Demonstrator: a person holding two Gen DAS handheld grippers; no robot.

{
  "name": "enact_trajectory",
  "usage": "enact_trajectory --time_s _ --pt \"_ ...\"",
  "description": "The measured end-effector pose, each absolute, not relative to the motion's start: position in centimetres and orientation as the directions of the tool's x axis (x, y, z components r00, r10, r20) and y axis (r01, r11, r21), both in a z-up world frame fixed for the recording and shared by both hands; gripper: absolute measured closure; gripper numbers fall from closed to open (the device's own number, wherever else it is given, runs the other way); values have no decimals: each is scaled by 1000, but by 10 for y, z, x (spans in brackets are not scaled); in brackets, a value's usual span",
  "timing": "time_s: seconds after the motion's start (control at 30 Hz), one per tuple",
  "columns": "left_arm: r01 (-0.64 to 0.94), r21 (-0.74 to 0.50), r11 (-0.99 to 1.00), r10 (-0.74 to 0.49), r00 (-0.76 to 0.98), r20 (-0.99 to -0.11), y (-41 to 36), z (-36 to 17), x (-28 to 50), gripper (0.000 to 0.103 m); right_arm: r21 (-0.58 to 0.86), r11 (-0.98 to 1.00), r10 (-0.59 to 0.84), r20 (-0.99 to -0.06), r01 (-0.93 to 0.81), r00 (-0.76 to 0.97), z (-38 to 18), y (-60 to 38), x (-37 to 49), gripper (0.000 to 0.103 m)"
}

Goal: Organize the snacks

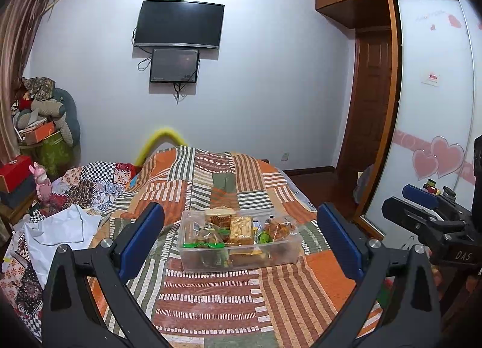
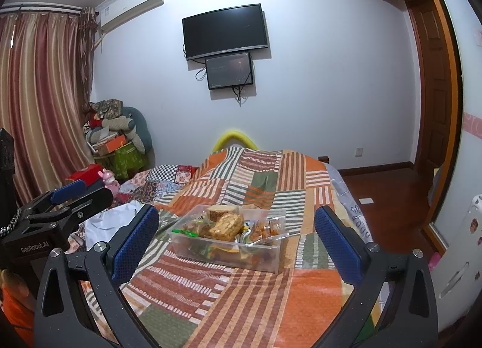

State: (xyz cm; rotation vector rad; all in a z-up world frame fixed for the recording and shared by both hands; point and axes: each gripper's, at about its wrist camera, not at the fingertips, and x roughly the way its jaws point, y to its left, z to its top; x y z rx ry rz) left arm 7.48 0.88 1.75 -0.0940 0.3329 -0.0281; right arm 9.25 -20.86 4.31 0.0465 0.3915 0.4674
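Observation:
A clear plastic box (image 1: 192,260) full of packaged snacks stands on the patchwork bed cover. It also shows in the right wrist view (image 2: 271,263). Inside are a bag of golden pastry (image 1: 241,229), green-edged packets (image 1: 205,245) and several small wrapped snacks (image 1: 278,229). My left gripper (image 1: 239,233) is open and empty, held above the bed short of the box. My right gripper (image 2: 236,233) is open and empty, also short of the box. Each gripper shows at the edge of the other's view, the right one (image 1: 421,197) and the left one (image 2: 69,191).
The bed (image 1: 217,302) fills the foreground. White cloth (image 1: 60,227) and a checked quilt (image 1: 102,179) lie at its left. Boxes and stuffed toys (image 1: 39,124) pile in the left corner. A wardrobe with a sliding door (image 1: 430,106) stands right, with wood floor (image 2: 385,191) beside the bed.

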Motion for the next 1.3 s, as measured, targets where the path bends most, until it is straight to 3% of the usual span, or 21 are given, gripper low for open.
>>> enact_trajectory --time_s 1.3 --pt "43 -90 995 -69 948 -312 7 16 73 0 106 899 433 -350 -425 831 48 -205 92 0"
